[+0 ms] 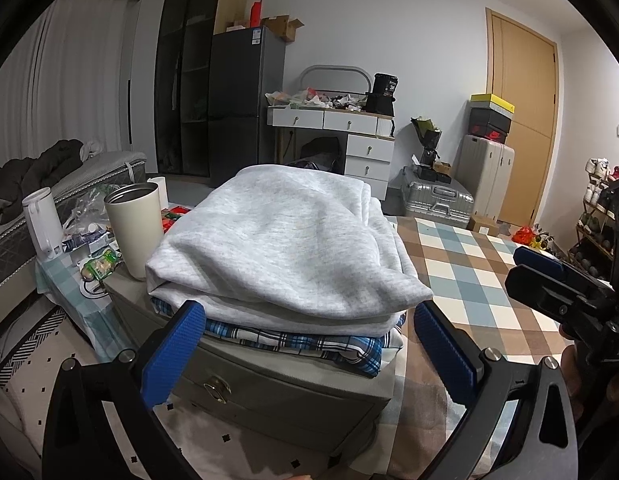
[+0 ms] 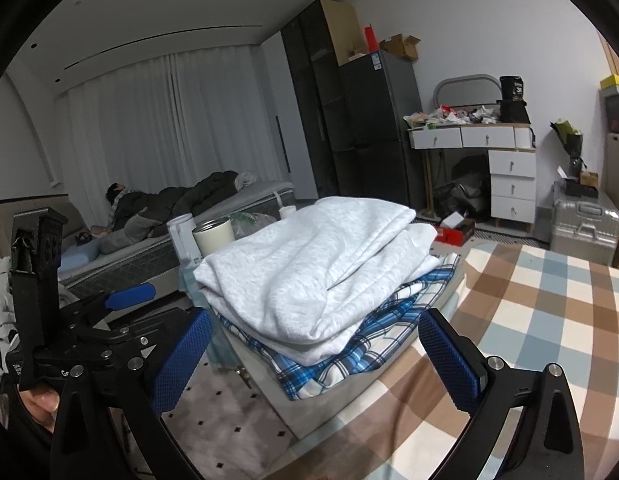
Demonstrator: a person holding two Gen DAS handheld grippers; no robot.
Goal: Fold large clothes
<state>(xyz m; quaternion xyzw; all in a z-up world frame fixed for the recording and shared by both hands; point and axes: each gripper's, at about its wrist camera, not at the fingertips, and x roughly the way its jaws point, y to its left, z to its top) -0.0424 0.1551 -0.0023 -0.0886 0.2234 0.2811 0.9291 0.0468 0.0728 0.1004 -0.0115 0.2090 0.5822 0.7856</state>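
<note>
A: Item one?
B: Grey garment (image 1: 285,240), folded, lying on top of a blue plaid cloth (image 1: 309,346); both are sitting on a grey cabinet (image 1: 269,396).

A: Grippers?
B: Left gripper (image 1: 309,344) is hovering with jaws spread wide, blue pads (image 1: 171,356) flanking the stack's near edge, gripping nothing. Right gripper (image 1: 545,276) is showing at the right edge; its jaw state is unclear.

A: Surroundings?
B: Cream cup (image 1: 135,228) is standing just left of the garment. Checked cover (image 1: 481,280) is spreading to the right.

The checked bedspread (image 1: 481,276) right of the folded stack (image 1: 285,248) lies clear; cups (image 1: 135,232) crowd its left.
</note>
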